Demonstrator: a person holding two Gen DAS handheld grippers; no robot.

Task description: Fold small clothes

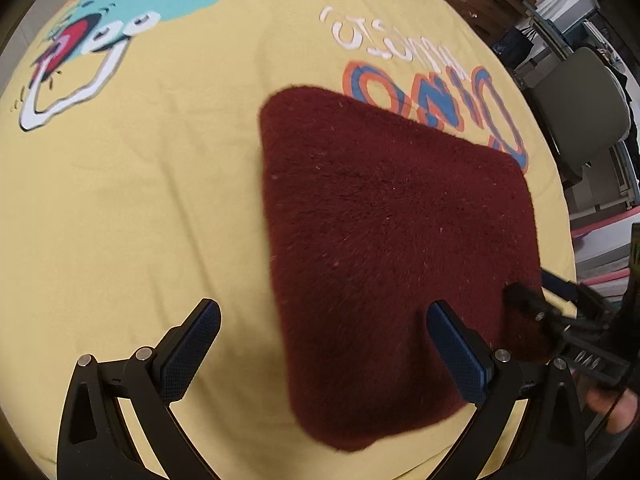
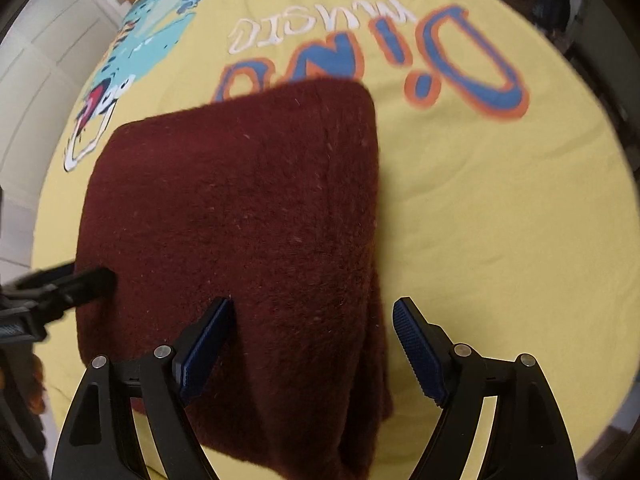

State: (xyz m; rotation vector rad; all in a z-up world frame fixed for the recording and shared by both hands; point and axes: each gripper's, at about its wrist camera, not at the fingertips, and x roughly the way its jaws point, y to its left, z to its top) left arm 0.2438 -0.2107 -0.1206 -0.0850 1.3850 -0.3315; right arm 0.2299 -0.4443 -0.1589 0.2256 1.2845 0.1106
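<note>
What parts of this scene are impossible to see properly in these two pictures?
- Left wrist view: the maroon garment hides part of the lettering on the yellow sheet.
- Right wrist view: the garment's near edge sits behind the right gripper.
- Both views: how many layers are folded is unclear.

garment [image 1: 392, 248]: plain dark maroon | sheet [image 1: 140, 200]: yellow, dinosaur print, blue-orange lettering

Both wrist views look steeply down, sharing the garment [image 1: 392, 248].
</note>
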